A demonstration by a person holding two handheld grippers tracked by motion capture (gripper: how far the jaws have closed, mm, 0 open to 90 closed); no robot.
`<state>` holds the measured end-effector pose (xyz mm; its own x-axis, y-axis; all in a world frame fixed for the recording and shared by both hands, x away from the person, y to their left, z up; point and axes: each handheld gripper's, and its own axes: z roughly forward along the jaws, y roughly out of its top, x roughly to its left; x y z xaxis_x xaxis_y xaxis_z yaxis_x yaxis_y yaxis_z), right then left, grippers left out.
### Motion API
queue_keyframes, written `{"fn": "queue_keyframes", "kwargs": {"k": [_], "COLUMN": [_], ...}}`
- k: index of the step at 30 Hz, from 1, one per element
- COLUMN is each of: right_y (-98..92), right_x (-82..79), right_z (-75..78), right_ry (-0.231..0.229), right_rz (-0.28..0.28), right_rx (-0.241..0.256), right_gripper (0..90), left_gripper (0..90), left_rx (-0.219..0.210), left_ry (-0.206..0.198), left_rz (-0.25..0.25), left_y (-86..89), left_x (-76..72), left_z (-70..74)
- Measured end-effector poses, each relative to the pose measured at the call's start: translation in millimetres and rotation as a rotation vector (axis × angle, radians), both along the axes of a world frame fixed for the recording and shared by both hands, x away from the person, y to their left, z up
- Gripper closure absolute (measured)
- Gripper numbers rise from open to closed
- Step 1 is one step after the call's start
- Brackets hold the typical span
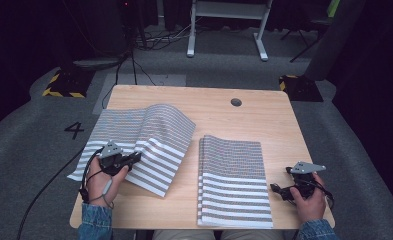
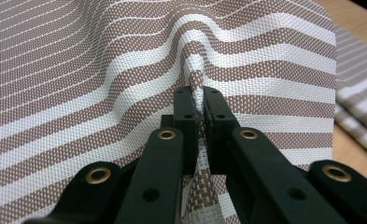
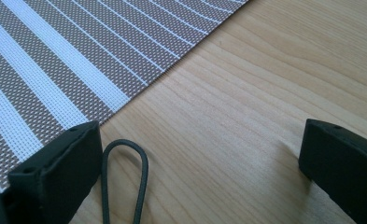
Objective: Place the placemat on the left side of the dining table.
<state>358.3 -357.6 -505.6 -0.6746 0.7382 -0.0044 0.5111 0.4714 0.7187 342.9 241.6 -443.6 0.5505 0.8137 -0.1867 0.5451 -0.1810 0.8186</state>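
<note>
A loose brown-and-white striped woven mat [image 1: 149, 132] lies rumpled on the left half of the wooden table [image 1: 219, 112], and its left edge hangs over the table side. My left gripper [image 1: 135, 158] is shut on a raised fold of this mat [image 2: 125, 79] near its front edge; the left gripper [image 2: 198, 100] has its jaws pinching the ridge. A neat stack of the same mats [image 1: 234, 180] lies at the front right, with its edge [image 2: 358, 93] beside the loose one. My right gripper [image 1: 275, 189] rests open on bare wood just right of the stack [image 3: 55, 60], and the right gripper [image 3: 200, 158] holds nothing.
A round cable hole [image 1: 236, 102] sits near the table's far edge. A thin dark cord loop [image 3: 125, 177] lies on the wood by my right gripper's left jaw. Beyond the table are grey carpet, cables and a white desk frame [image 1: 226, 30].
</note>
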Motion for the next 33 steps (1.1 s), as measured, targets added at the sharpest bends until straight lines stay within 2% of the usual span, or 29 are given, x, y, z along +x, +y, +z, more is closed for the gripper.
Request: {"fn": "queue_keyframes", "kwargs": {"k": [7, 8, 9, 11, 15, 17, 19, 20, 21, 22, 23, 24, 26, 29, 32, 33], "right_y": [0.0, 0.0, 0.0, 0.0, -0.3, -0.2, -0.1, 0.0, -0.3, -0.2, -0.2, -0.1, 0.0, 0.1, 0.4, 0.4], "right_x": [0.0, 0.0, 0.0, 0.0, -0.1, -0.1, -0.1, 0.0, -0.1, -0.1, -0.1, 0.0, 0.1, 0.5, 0.8, 1.0], "right_z": [0.0, 0.0, 0.0, 0.0, 0.4, 0.4, 0.2, 0.0, 0.5, 0.4, 0.4, 0.2, 0.1, 0.0, 0.0, 0.0], "right_ry": [0.0, 0.0, 0.0, 0.0, 0.002, 0.002, 0.0, 0.0, 0.002, 0.002, 0.002, 0.002, 0.001, 0.001, 0.002, 0.001], "right_rz": [-0.001, 0.0, 0.0, 0.0, 0.001, 0.001, 0.0, 0.0, 0.003, 0.004, 0.004, 0.004, 0.006, 0.012, 0.014, 0.015], "right_rx": [0.0, 0.0, 0.0, 0.0, -0.004, -0.004, -0.002, 0.0, -0.004, -0.004, -0.004, -0.003, -0.002, -0.001, 0.001, 0.001], "right_gripper": [0.0, 0.0, 0.0, 0.0, 0.0, 0.0, 0.0, 0.0, 0.0, 0.0, 0.0, 0.0, 0.0, 0.0, 0.0, 0.0], "left_gripper": [86.1, 86.2, 86.2, 86.2, 86.3, 86.3, 85.3, 82.8, 71.2, 58.3, 43.7, 33.7, 34.6, 34.8, 33.9, 33.7], "left_rx": [-0.025, -0.014, -0.014, 0.0, 0.043, 0.049, 0.043, 0.047, 0.059, 0.08, 0.072, 0.057, 0.051, 0.075, 0.063, 0.063], "left_ry": [-0.038, -0.044, -0.044, -0.043, -0.017, 0.0, 0.046, 0.08, 0.087, 0.066, 0.052, 0.054, 0.057, 0.075, 0.116, 0.136], "left_rz": [-0.113, -0.145, -0.145, -0.184, -0.294, -0.344, -0.403, -0.44, -0.452, -0.449, -0.389, -0.357, -0.284, -0.137, 0.038, 0.079], "left_y": [-2.1, -5.7, -5.7, -10.1, -18.7, -20.0, -19.2, -18.8, -19.2, -20.2, -20.1, -19.0, -13.7, -4.3, 6.8, 10.3], "left_x": [-14.1, -17.2, -17.2, -20.2, -28.1, -31.3, -33.5, -35.0, -36.5, -37.7, -38.6, -39.3, -41.3, -43.6, -44.6, -44.9], "left_z": [14.3, 16.9, 16.9, 18.4, 17.0, 13.5, 8.0, 2.4, -1.2, -5.4, -8.3, -8.8, -7.5, -8.1, -14.2, -18.0]}}
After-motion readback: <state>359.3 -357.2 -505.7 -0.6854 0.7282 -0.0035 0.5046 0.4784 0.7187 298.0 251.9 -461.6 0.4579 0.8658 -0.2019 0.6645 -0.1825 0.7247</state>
